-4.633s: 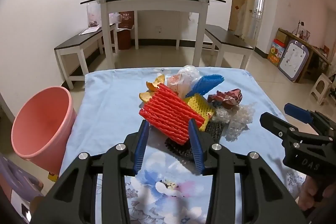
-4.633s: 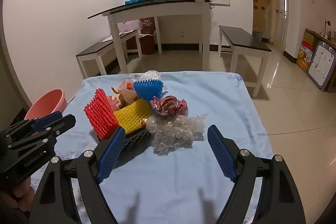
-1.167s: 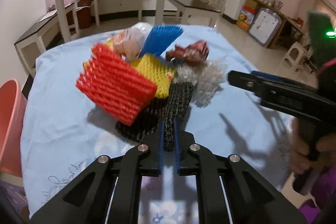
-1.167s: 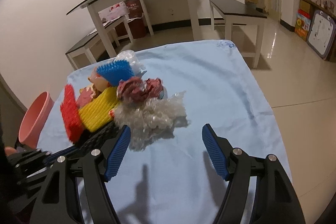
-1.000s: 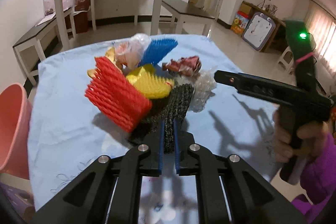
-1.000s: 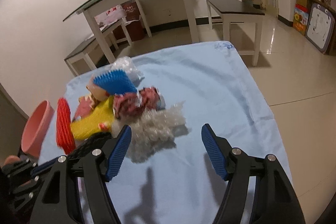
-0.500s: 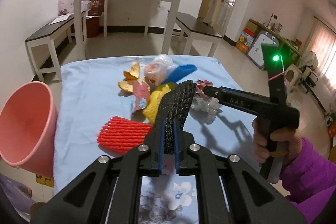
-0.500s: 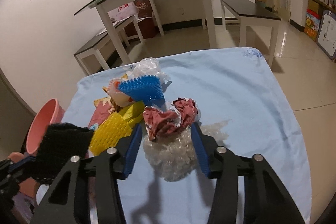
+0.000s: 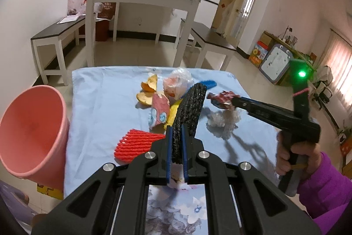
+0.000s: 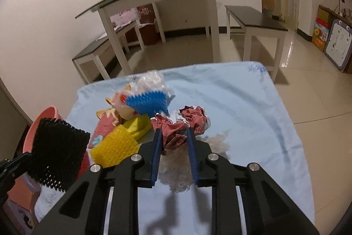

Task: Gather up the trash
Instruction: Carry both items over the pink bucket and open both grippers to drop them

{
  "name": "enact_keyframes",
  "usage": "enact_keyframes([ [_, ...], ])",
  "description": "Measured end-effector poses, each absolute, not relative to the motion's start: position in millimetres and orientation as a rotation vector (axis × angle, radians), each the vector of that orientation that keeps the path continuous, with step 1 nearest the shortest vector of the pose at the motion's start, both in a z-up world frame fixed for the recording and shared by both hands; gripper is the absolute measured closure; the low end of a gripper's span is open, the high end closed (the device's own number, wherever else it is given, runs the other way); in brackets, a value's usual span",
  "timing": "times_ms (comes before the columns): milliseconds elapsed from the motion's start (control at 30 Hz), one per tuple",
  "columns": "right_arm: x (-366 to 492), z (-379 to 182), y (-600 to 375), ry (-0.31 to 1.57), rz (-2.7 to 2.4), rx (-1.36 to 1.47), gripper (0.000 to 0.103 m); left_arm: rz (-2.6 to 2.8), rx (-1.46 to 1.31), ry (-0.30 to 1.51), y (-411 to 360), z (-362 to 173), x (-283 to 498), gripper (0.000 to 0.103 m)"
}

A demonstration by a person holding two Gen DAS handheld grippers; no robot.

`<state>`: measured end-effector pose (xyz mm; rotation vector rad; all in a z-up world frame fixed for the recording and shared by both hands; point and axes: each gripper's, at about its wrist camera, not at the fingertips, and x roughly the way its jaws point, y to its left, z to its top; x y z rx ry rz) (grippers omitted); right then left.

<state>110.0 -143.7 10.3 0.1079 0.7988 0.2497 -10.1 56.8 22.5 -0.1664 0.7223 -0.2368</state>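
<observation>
Lifted: one black net (image 9: 189,107) (left tool (image 9: 176,158)).

Bare blue tablecloth (image 9: 103,102) between pink bucket (image 9: 30,131) and trash pile (image 9: 167,98), red foam net (image 9: 136,142) lying partway across

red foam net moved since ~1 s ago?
Yes. The red foam net has dropped off the trash pile and now lies flat on the blue tablecloth, toward the pink bin.

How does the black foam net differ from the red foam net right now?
The black foam net stands upright, clamped in the left claw off the cloth; the red foam net lies flat on the blue tablecloth, untouched. Black looks long and narrow, red short and broad. Both are ribbed mesh packing sleeves.
</observation>
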Motion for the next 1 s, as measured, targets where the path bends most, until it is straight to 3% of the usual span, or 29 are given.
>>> enact_keyframes([
  [433,88,83,-87,0.662,0.457,0.097,0.082,-0.069,-0.237,0.616,118,54,-25,0.095],
  [1000,81,89,65,0.722,0.785,0.025,0.081,0.176,-0.288,0.525,212,76,-57,0.095],
])
